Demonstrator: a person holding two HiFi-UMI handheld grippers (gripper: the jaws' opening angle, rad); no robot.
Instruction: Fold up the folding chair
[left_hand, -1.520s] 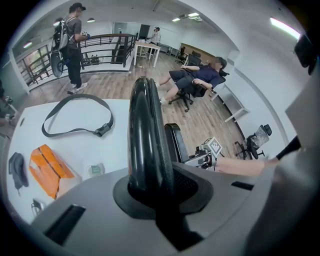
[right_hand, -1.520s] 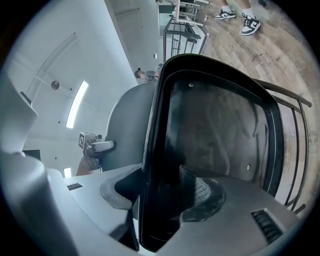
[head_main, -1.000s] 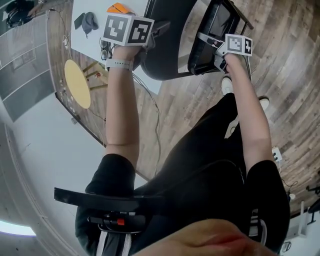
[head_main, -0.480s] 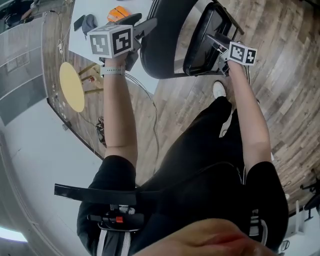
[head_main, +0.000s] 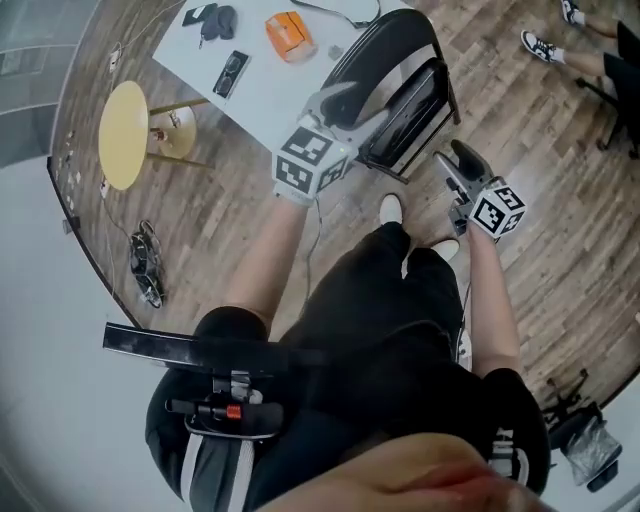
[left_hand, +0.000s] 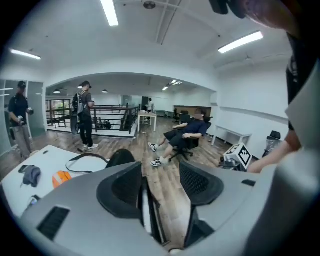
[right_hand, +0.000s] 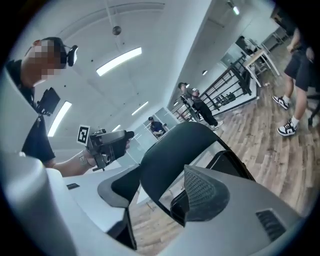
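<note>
The black folding chair (head_main: 392, 62) stands against the white table's edge, its seat (head_main: 412, 100) tipped up close to the backrest. My left gripper (head_main: 350, 103) hovers in front of the chair, apart from it; its jaws have just been opening and stand open with nothing between them (left_hand: 160, 175). My right gripper (head_main: 452, 160) hangs to the right of the chair, clear of it. Its jaws have also just been opening, and they are open and empty (right_hand: 160, 192). In the right gripper view the chair's backrest (right_hand: 172, 150) shows beyond the jaws.
The white table (head_main: 262, 100) behind the chair carries an orange object (head_main: 290, 35) and small dark items. A round yellow stool (head_main: 125, 145) stands to its left, with cables (head_main: 145, 265) on the wood floor. A seated person (left_hand: 187, 134) and standing people (left_hand: 82, 115) are farther off.
Both grippers have let go of the chair and pulled back from it, rising toward me. Their jaws stand wider. The chair now stands on its own by the table.
</note>
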